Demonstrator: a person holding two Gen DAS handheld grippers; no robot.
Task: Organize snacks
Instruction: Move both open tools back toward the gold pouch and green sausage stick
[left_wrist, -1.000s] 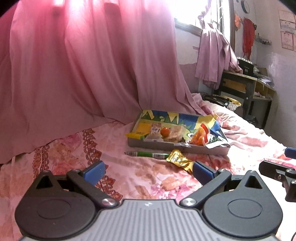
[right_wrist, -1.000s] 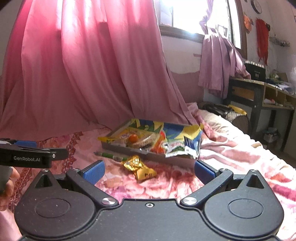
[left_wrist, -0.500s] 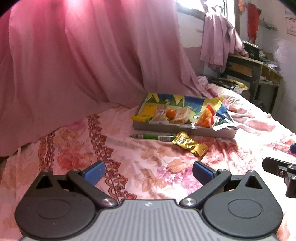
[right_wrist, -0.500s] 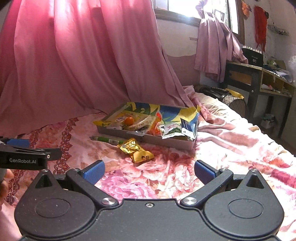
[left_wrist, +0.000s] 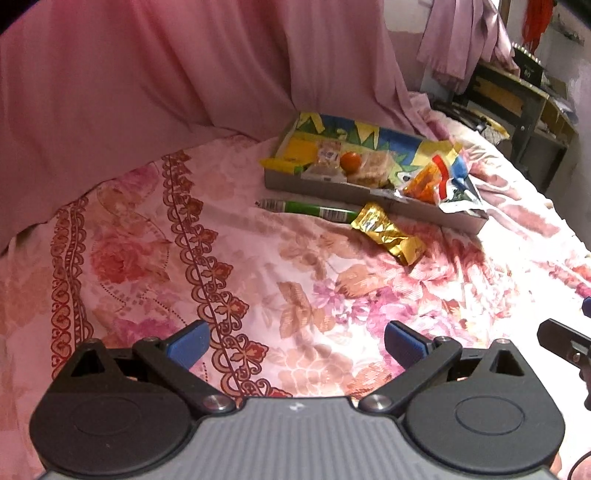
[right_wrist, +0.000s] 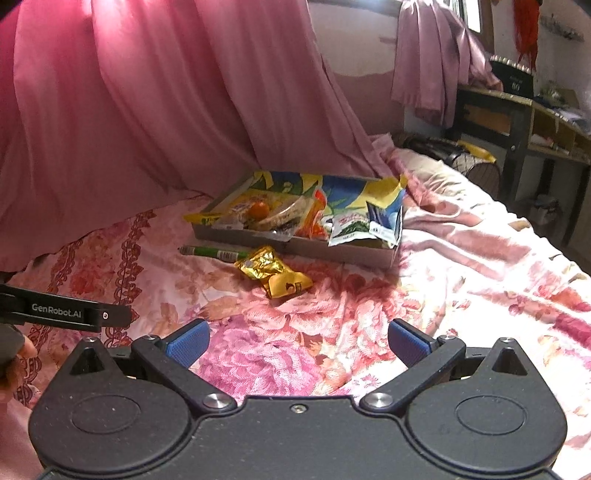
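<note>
While both tools, left tool and right tool, gape empty, the gold packet lies ahead beside the box, bare bedsheet between.

Pink curtain behind floral bedsheet; dark desk against far wall.

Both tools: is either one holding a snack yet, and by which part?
Nothing is held. The left tool and right tool are open over the bedsheet, short of the gold packet.
</note>
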